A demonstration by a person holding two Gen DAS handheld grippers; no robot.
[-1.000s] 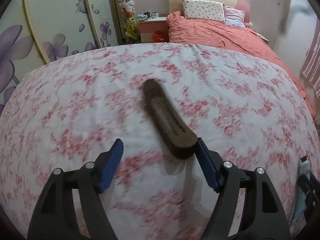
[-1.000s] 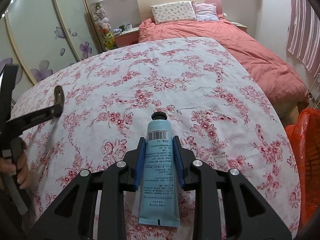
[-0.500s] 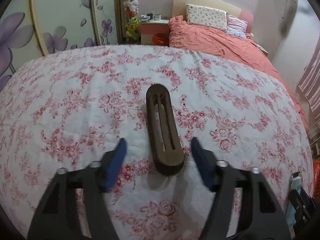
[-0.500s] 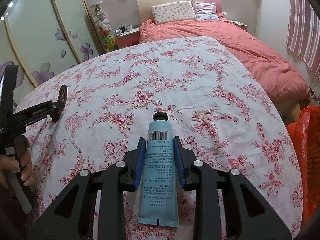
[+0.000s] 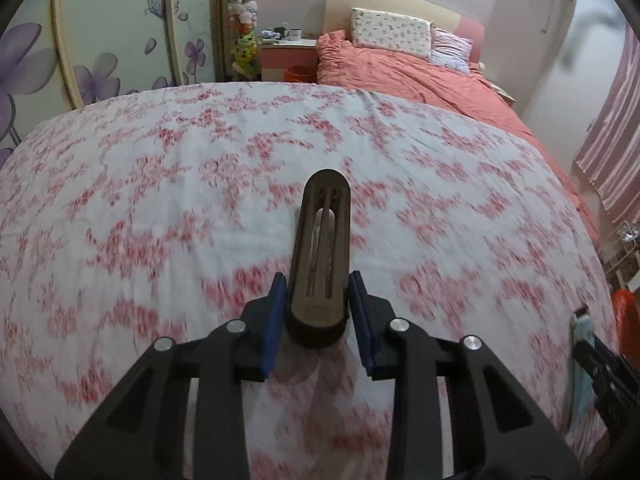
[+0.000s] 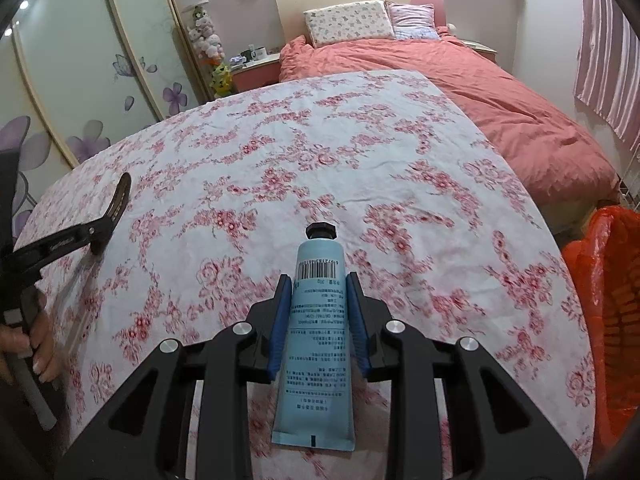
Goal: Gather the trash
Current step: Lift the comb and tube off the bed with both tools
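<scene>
Here the brown slotted comb (image 5: 320, 256), out on the flowered bedspread (image 5: 160, 184) well away from its edges, sits clamped in the left gripper (image 5: 318, 304) whose jaws have just closed, while the right gripper (image 6: 319, 312) grips a blue tube (image 6: 318, 320) near the orange bag (image 6: 612, 304).

Soft even indoor light, left view motion-blurred, right view sharp, strong fisheye bending, dark corners

Black hand-held gripper (image 5: 318, 308) frames, blue finger pads (image 5: 273, 326), silver round screws, white lettering on one arm
</scene>
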